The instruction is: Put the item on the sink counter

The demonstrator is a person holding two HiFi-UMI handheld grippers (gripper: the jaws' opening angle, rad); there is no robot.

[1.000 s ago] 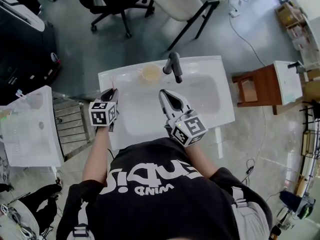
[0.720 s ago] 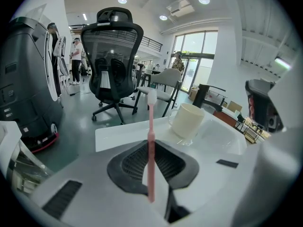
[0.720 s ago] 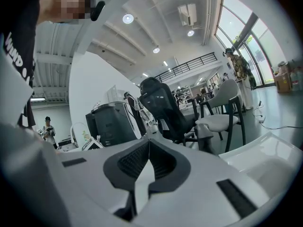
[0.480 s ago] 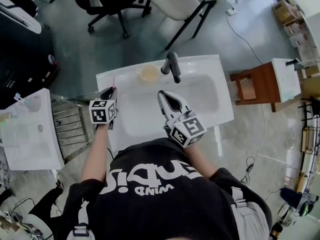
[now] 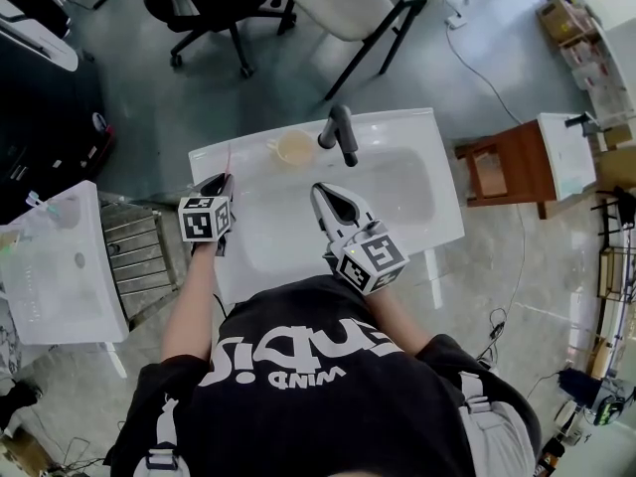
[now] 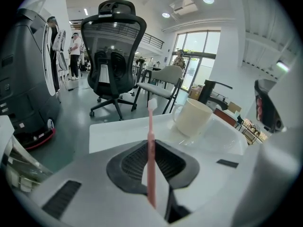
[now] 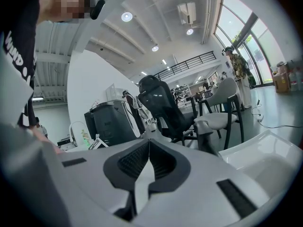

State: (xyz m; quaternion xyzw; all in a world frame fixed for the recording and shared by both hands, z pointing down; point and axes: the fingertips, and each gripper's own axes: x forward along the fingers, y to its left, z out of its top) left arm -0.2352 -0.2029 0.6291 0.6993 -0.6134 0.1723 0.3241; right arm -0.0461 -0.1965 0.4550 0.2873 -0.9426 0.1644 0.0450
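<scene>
The left gripper (image 6: 150,148) has its jaws pinched on a thin pink toothbrush (image 6: 151,122), bristles pointing away, over the far left corner of the white worktop (image 6: 111,132). A cream cup (image 6: 194,118) stands just to the right, near the tap (image 5: 343,133). The right gripper (image 7: 147,148) hovers over the basin (image 5: 402,189) with its jaws together on nothing. That strip of worktop looks narrow. Released from high up or at a tilt, the brush could roll into the basin, drop off the left edge, or clip the cup.
</scene>
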